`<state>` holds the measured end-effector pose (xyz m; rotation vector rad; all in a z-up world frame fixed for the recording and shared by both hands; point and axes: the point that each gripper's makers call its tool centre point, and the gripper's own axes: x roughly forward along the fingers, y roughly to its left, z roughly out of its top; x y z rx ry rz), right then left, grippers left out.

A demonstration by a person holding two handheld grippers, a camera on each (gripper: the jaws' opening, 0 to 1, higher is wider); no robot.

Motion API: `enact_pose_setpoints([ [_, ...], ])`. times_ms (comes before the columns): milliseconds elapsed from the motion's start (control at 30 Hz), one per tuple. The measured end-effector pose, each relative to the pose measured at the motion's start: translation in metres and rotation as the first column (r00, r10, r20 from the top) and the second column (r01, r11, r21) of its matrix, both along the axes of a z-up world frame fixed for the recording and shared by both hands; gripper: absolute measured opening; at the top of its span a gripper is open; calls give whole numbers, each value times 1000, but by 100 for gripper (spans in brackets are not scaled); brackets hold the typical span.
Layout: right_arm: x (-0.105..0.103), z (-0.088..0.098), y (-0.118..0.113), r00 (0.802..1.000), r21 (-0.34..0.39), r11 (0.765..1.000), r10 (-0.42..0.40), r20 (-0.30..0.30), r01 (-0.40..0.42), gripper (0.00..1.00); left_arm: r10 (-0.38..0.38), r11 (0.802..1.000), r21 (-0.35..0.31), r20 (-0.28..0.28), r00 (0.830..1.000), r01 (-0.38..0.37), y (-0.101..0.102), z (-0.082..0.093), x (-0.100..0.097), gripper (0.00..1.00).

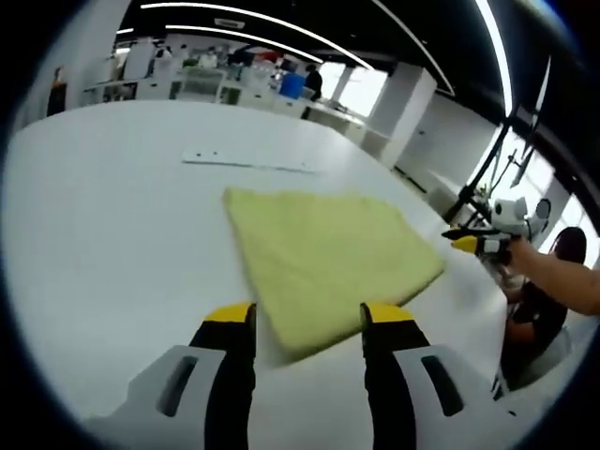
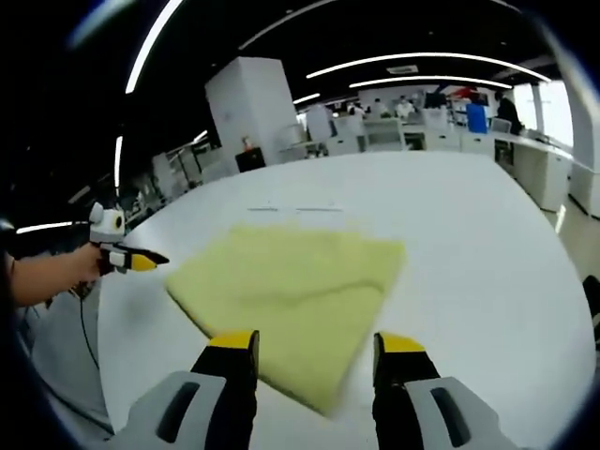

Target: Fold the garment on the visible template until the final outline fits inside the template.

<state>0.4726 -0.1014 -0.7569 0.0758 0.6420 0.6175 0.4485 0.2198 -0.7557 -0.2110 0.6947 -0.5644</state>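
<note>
Yellow-green folded garment (image 1: 323,262) at frame centre on white table (image 1: 112,234); left gripper (image 1: 307,323) and right gripper (image 2: 314,352) released, empty. Risk: careless regrasp unfolds layers.

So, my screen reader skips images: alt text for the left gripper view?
A folded yellow cloth lies flat on a white table, just ahead of the open left gripper. The right gripper, held by a person's hand, hovers at the table's right edge.

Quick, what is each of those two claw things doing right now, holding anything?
Left gripper: open, holding nothing, over the near edge of the yellow cloth.
Right gripper: open, holding nothing, also at the cloth's edge.
</note>
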Motion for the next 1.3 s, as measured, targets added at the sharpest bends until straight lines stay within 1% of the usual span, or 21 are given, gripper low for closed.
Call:
enact_pose_setpoints([
  [133,-8,-12,-5,999,-2,1000,-13,-30,13,31,21,1000,-8,-18,1000,-21,5,-9,-4,37],
  [267,-13,-21,-8,999,-10,1000,-19,-51,18,26,28,999,-14,-39,999,-29,6,-18,-8,34],
  [533,-16,-27,-7,997,-1,1000,-22,-73,22,19,28,999,-30,-62,998,-30,3,-25,-11,20],
  [667,-17,-29,-7,997,1,1000,-24,-75,24,16,34,999,-28,-56,998,-36,4,-25,-9,16],
  [733,-18,-31,-5,996,0,1000,-15,-85,15,13,28,999,-35,-63,998,-30,3,-26,-10,11],
  [800,-19,-33,-5,996,-7,1000,-7,-87,6,10,29,999,-32,-66,997,-31,3,-28,-11,9],
  [933,-19,-34,-1,996,6,1000,8,-92,-8,3,28,999,-36,-71,997,-31,2,-30,-12,4],
  [1067,-19,-34,-1,997,-2,1000,15,-82,-15,0,24,999,-35,-68,997,-26,2,-31,-14,3],
  [1167,-21,-34,-2,997,-4,1000,16,-76,-17,0,24,999,-36,-69,997,-27,2,-31,-18,2],
  [1300,-27,-34,-3,997,-6,1000,22,-77,-23,0,15,999,-37,-71,997,-17,0,-31,-28,2],
])
